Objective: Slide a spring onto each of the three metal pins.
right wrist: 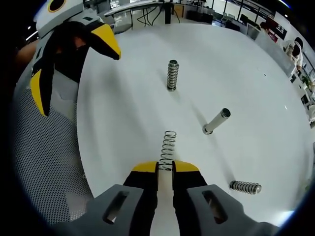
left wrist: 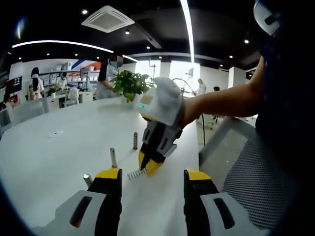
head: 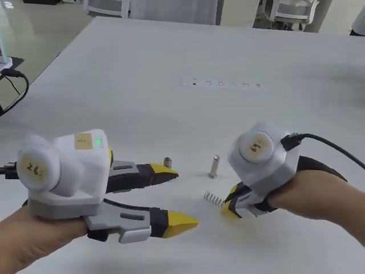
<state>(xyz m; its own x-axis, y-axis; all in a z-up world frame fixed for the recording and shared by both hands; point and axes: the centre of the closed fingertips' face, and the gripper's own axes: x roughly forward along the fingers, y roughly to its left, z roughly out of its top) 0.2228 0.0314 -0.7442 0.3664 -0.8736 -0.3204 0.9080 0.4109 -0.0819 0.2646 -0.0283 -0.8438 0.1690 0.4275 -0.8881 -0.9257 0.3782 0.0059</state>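
My right gripper [head: 228,204] is shut on one end of a loose spring [head: 213,198], which sticks out over the white table [head: 171,103] and is seen end-on between its jaws as the spring [right wrist: 168,147]. Ahead of it a bare metal pin [head: 214,165] stands upright, leaning away as the pin [right wrist: 216,121]. A pin wearing a spring [head: 167,162] stands by my left gripper's far fingertip. Another sprung pin [right wrist: 244,187] sits low on the right. My left gripper [head: 179,197] is open and holds nothing, a little to the left of the spring.
A flush socket strip [head: 225,84] is set in the tabletop further back. Chairs [head: 291,11] stand at the far edge, and a black cable [head: 17,85] lies at the left. A mesh chair [left wrist: 246,167] is beside the table, with people far behind.
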